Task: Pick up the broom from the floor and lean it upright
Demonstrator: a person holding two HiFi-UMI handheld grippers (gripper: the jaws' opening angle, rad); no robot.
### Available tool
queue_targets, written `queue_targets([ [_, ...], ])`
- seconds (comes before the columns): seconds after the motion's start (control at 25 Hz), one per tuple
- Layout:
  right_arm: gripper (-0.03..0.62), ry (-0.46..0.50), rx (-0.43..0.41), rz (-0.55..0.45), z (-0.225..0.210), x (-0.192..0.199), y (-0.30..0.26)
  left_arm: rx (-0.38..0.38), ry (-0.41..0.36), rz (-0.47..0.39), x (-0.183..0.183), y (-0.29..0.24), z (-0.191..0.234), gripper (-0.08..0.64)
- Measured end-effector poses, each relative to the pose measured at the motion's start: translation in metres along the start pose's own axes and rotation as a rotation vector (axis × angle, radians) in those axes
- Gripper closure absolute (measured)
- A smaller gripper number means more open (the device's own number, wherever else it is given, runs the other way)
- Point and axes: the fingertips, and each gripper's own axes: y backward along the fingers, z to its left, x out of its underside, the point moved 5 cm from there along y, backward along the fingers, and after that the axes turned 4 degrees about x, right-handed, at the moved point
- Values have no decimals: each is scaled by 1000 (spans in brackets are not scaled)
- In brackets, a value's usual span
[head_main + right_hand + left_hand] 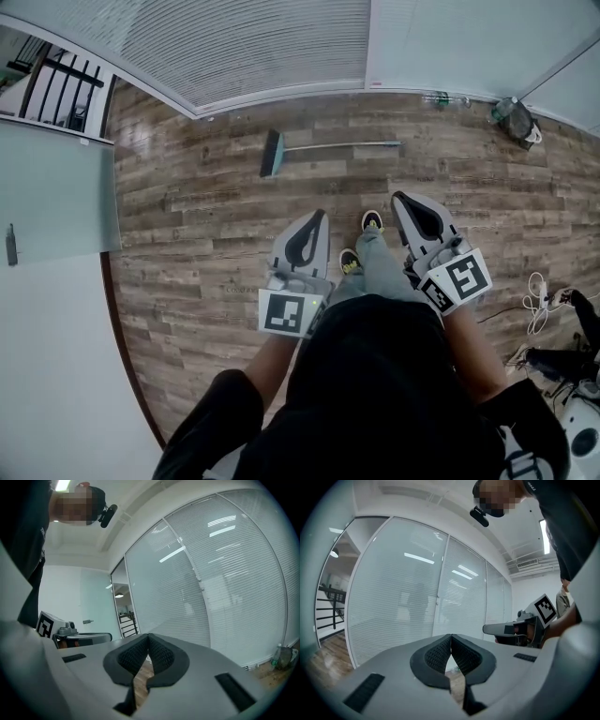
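Overhead, the head view shows the broom (328,146) flat on the wood-plank floor (187,234), at twelve o'clock from the person's shoes (372,221), with its brush head toward nine and its handle toward three. The left gripper (317,217) and right gripper (403,198) point toward it, well apart from it. In the left gripper view the jaws are pressed together and empty, facing window blinds (408,597). The right gripper view likewise shows tips meeting, nothing held.

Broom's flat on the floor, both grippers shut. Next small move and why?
Probably step closer to the broom. It lies flat on the wood floor, ahead of the feet and beyond both grippers. The left gripper and right gripper are shut, empty and held well above the floor, so neither can grasp it yet.
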Motion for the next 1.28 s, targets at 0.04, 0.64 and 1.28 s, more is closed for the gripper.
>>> queue_targets([
  [0.04,572,-2,-7,5,-1,0,-4,-4,-8,-2,0,-1,3,535],
  [0.64,573,18,-35,18,-75,-16,-65,-35,-35,55,-7,-85,38,535],
  [1.28,572,12,-81,-60,-157,-47,-102,-50,-95,47,-39,-179,38,535],
])
